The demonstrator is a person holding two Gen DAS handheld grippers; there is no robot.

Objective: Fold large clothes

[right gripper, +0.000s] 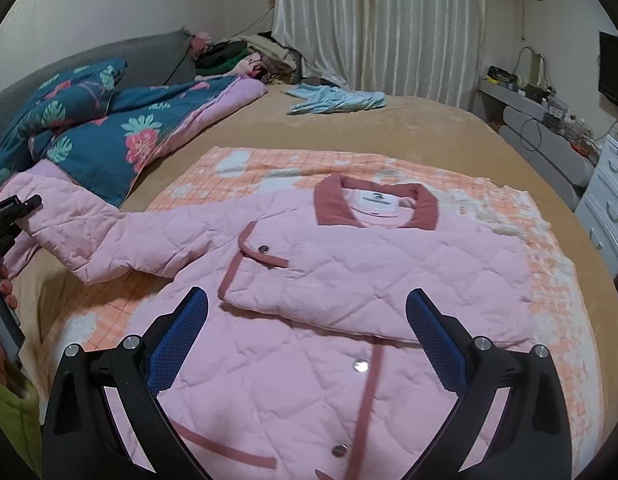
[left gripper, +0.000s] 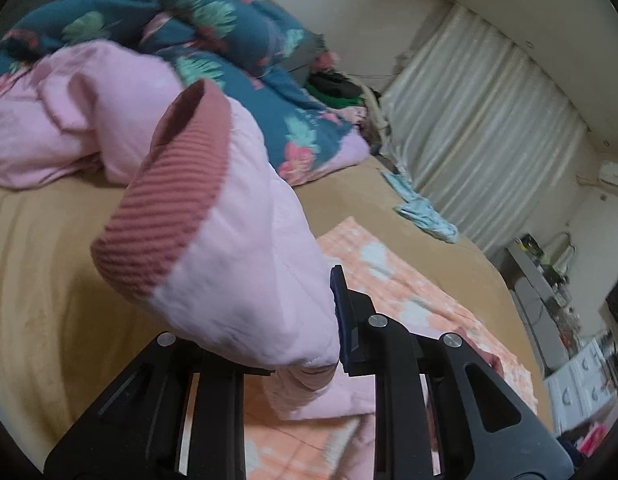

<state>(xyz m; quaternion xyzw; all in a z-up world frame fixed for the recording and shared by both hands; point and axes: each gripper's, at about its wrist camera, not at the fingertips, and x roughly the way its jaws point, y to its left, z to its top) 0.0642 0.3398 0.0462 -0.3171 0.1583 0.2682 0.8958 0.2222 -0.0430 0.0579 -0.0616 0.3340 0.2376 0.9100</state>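
Left wrist view: your left gripper [left gripper: 301,344] is clamped on the pink quilted jacket's sleeve [left gripper: 229,248], close behind the ribbed cuff [left gripper: 161,208], so the sleeve hangs lifted off the tan bed [left gripper: 49,280] and is ready to be carried across the body. Right wrist view: the jacket [right gripper: 349,280] lies front-up on the orange checked blanket [right gripper: 549,248], one sleeve already folded over the chest. Your right gripper [right gripper: 307,340] hovers above the front with its jaws wide apart and nothing between them. The left gripper [right gripper: 13,216] appears at the frame's left edge, probably tilted slightly downward.
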